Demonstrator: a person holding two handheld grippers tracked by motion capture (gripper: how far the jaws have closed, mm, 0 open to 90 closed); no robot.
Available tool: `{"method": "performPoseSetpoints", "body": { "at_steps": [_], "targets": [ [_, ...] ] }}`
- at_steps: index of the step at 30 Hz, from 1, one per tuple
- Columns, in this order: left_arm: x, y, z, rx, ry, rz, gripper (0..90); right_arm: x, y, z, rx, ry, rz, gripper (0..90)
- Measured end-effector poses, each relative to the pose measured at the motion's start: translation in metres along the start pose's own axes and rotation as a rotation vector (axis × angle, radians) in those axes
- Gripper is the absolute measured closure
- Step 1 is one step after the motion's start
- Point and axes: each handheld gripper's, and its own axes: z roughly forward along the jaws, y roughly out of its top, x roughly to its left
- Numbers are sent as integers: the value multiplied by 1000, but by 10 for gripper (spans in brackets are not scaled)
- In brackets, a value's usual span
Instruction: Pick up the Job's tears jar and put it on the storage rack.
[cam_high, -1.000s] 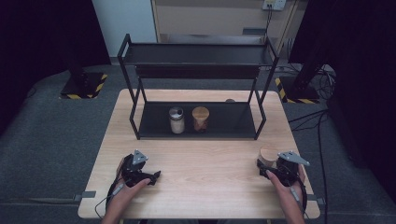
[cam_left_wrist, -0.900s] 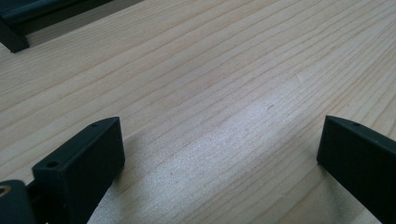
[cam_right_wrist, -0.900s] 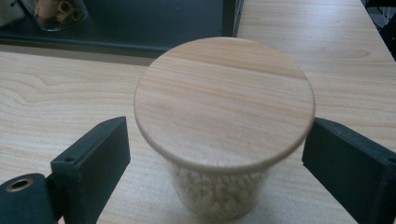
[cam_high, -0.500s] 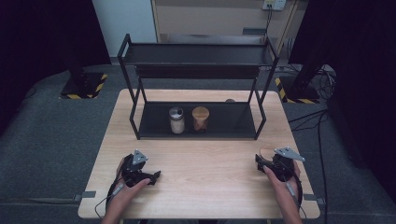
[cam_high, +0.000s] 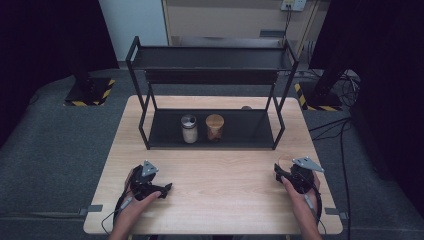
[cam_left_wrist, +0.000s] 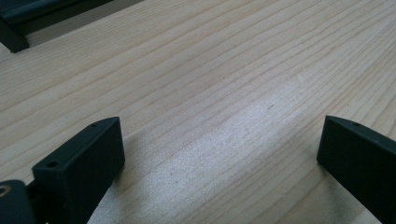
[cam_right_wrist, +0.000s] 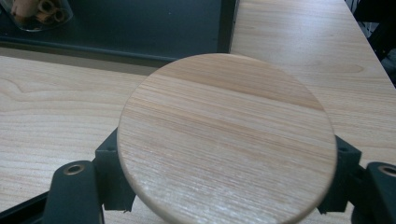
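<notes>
A jar with a round wooden lid (cam_right_wrist: 226, 116) stands near the table's right edge, and the jaws of my right gripper (cam_right_wrist: 226, 179) press against its two sides just below the lid. Those jaws have just been closing onto the jar. From above, the right gripper (cam_high: 286, 173) and the hand holding it cover most of the jar (cam_high: 284, 161). My left gripper (cam_high: 162, 189) rests on the wooden table at the front left. Its jaws (cam_left_wrist: 219, 154) stand wide apart over bare wood with nothing between them.
A black two-tier rack (cam_high: 210, 55) stands at the back of the table (cam_high: 225, 200). Its lower shelf (cam_right_wrist: 140, 28) carries a metal-lidded jar (cam_high: 188, 128) and a wooden-lidded jar (cam_high: 215, 127), the latter also in the right gripper view (cam_right_wrist: 37, 11).
The right gripper has shifted slightly over the jar at the table's right and its jaws have closed on it. The left gripper has stayed where it was.
</notes>
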Motion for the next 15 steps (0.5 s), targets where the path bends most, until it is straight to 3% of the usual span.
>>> {"method": "performPoseSetpoints", "body": {
  "at_steps": [15],
  "targets": [
    [0, 0, 0, 0, 0, 0, 0, 5, 5, -14, -23, 8, -39, 260]
  ]
}}
